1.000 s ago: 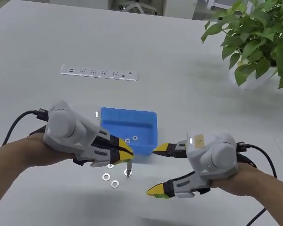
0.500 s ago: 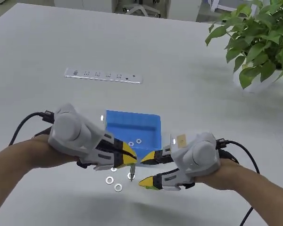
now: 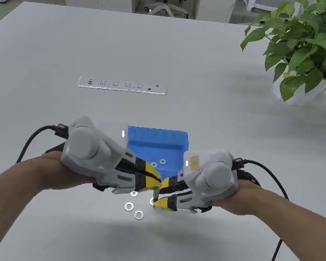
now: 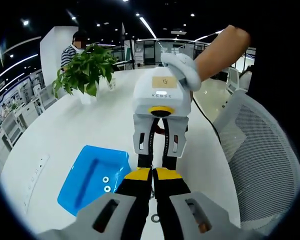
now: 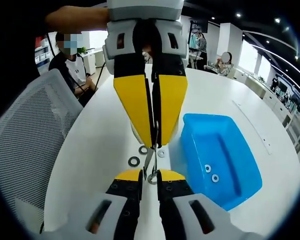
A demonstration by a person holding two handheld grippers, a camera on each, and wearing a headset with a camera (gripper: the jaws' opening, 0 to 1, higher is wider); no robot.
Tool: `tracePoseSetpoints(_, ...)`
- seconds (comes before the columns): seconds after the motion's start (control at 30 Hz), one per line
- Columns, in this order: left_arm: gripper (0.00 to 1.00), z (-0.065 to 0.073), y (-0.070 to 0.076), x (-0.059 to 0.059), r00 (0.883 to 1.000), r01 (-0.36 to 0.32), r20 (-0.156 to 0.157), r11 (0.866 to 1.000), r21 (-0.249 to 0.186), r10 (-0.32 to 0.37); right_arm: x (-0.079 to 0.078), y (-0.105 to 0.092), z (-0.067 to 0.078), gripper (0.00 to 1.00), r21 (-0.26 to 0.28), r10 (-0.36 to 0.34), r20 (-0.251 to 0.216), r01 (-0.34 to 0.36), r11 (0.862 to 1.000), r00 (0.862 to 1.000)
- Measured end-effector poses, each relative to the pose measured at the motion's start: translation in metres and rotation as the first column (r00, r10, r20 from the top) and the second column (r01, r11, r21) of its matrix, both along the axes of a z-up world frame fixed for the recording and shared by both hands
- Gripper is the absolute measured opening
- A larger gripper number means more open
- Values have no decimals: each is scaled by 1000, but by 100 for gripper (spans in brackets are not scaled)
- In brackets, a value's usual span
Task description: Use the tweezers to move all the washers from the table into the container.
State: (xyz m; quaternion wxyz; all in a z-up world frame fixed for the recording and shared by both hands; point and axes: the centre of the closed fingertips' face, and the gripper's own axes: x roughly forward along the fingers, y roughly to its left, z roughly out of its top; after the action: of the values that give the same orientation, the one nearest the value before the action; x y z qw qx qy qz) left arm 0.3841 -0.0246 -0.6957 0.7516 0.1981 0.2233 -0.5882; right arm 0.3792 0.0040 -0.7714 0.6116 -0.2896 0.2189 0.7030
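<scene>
Your left tool [image 4: 152,174] clamps the tweezers [image 5: 151,157]. Your right tool [image 5: 150,176] is nearly closed around their tips, at a washer [image 5: 152,178] on the table [image 5: 105,145] beside the blue container [image 5: 230,145]. Squeeze unevenly and the washer could flick away.

We see a wide white table [image 3: 233,109]. On its far side a white power strip [image 3: 121,86] lies flat. Toward the right in the head view, a leafy green plant [image 3: 299,49] stands on the table in a white pot [image 3: 296,97]. Just past the far edge we make out the base of an office chair [image 3: 160,8]. In the left gripper view a grey mesh chair [image 4: 260,160] stands beside the table, and a person in a striped top [image 4: 69,54] is behind the plant. Ceiling lights [image 4: 147,27] run overhead there. In the right gripper view we see a seated person [image 5: 72,67] near the table's edge, and more people [image 5: 222,62] at its far end.
</scene>
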Motion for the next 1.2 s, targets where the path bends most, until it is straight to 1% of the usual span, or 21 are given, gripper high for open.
tracePoseSetpoints(0.27, 5, 0, 1, 1, 1000, -2, 0, 1000, 4, 2, 1, 1, -1, 11, -6, 12, 10, -12, 1000, 1000)
tracePoseSetpoints(0.4, 5, 0, 1, 1, 1000, 2, 5, 1000, 11, -2, 2, 2, -2, 11, -6, 13, 14, -13, 1000, 1000)
tracePoseSetpoints(0.73, 6, 1, 0, 1, 1000, -1, 0, 1000, 6, 1, 3, 2, -5, 10, -24, 14, 15, -13, 1000, 1000)
tracePoseSetpoints(1.03, 6, 1, 0, 0, 1000, -2, -5, 1000, 3, 3, 3, 1, -5, 9, -49, 7, 3, -7, 999, 1000)
tracePoseSetpoints(1.2, 6, 0, 0, 0, 1000, 1, -9, 1000, 2, -1, 2, 1, -6, 9, -59, -5, -12, 4, 998, 1000)
